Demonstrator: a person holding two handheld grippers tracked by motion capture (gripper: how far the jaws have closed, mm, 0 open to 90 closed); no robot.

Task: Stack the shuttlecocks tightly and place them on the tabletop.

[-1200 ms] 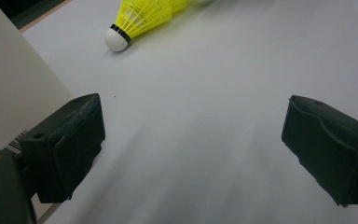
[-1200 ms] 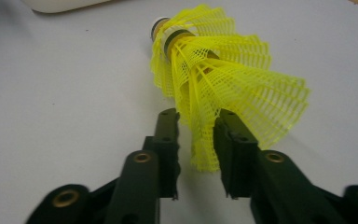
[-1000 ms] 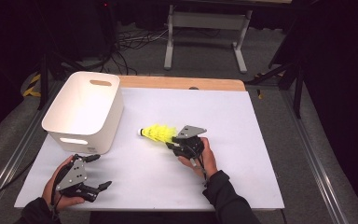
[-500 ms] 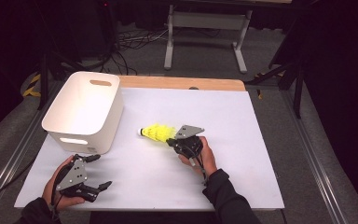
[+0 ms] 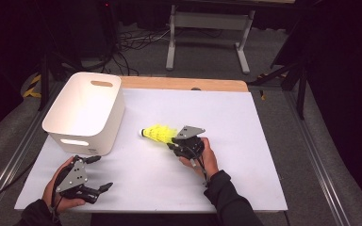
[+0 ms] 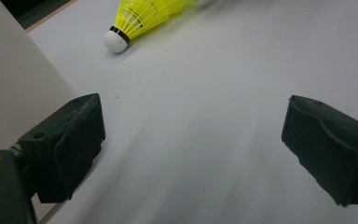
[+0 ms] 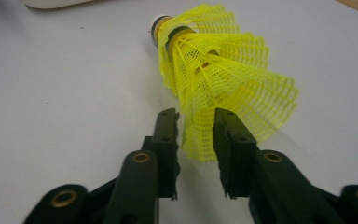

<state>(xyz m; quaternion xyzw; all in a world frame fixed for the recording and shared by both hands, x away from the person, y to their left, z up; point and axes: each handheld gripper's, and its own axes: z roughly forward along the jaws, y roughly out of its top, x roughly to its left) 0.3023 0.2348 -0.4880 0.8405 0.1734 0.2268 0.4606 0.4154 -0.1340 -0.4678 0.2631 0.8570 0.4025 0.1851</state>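
Each hand carries a black gripper topped by a grey three-cornered plate with small dark screw holes. The left gripper [image 5: 97,173] ends in two chunky, matte black fingers [image 6: 70,140], blocky with bevelled edges and a small dimple on the top face; a brass-ringed hole sits on the black body behind them. The right gripper [image 7: 196,154] has slimmer black fingers [image 7: 167,140] with ribbed inner faces, mounted on rounded black link arms, each with a brass-coloured pivot bush. A thin black cable trails from the right gripper along the wrist. Both forearms wear dark, black-looking sleeves with snug cuffs
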